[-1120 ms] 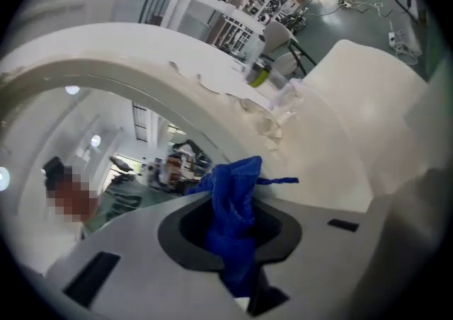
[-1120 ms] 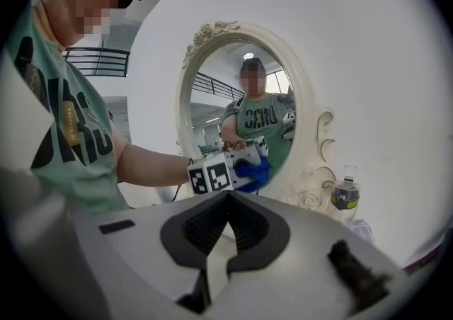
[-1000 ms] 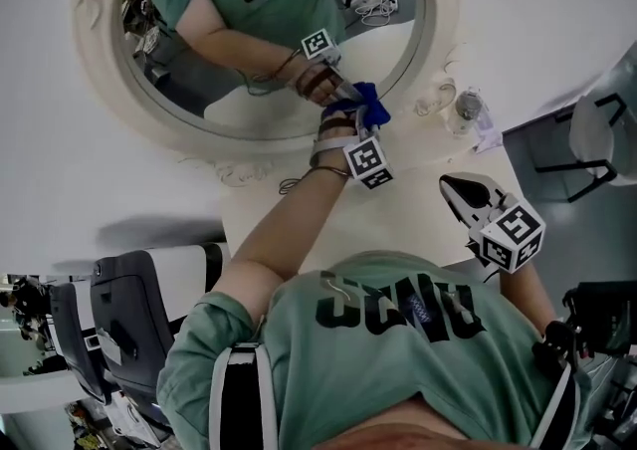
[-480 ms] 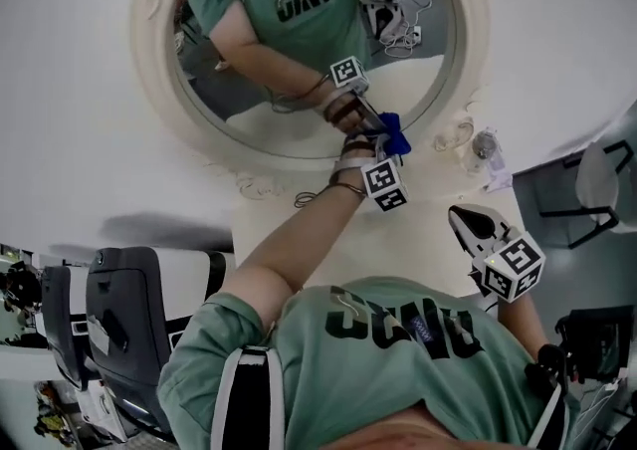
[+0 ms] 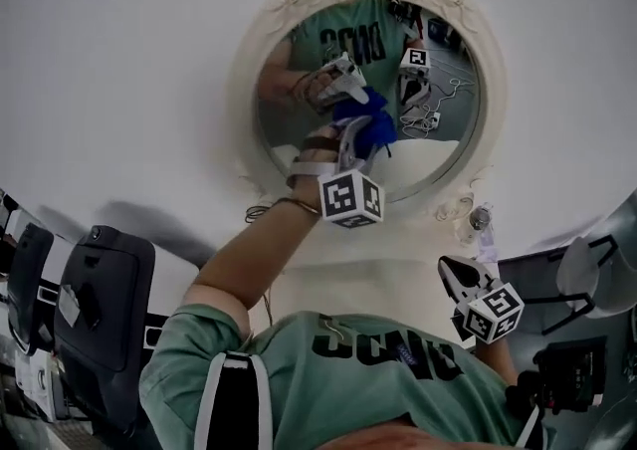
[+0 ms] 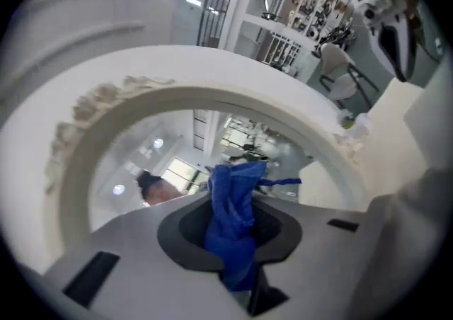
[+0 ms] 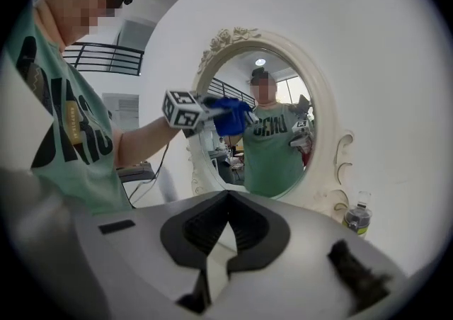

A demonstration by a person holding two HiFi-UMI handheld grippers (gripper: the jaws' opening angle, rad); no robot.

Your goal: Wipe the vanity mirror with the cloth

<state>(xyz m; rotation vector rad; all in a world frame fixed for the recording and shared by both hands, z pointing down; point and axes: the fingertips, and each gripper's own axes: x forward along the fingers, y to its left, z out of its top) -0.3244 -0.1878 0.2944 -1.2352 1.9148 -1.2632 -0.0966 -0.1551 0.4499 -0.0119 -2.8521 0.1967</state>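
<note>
A plain white wall (image 5: 129,70) fills the far side. Against it, on a pale cream tabletop (image 5: 348,279), stands the oval vanity mirror with an ornate cream frame (image 5: 247,100). Its glass shows the person in a green shirt and both tools.

The left claw (image 5: 350,144) is raised to the middle of the glass. Its own view shows its jaws clamped on a bunched royal-blue cloth (image 6: 230,219), which runs up between the pads and spills past the tips. In the head view the cloth meets its own reflection, so it seems to be touching the glass, a little right of centre.

The right claw (image 5: 460,274) hangs low at the near right, well apart from the mirror. Its pads are closed together with nothing between them.

A small clear bottle with a dark cap (image 7: 357,218) stands on the tabletop just beside the frame's lower right foot.

The cloth looks soft, light and limp — it will fold and drag rather than push. The pinch across the gathered middle suits it, leaving a loose wad ahead of the tips to do the wiping.

The mirror is likely the fragile piece. Its glass is slick and may be freestanding, so pressure should probably stay light and flat — hard jaw tips kept off the surface. If it rocks, the idle right claw could steady the frame's edge.
</note>
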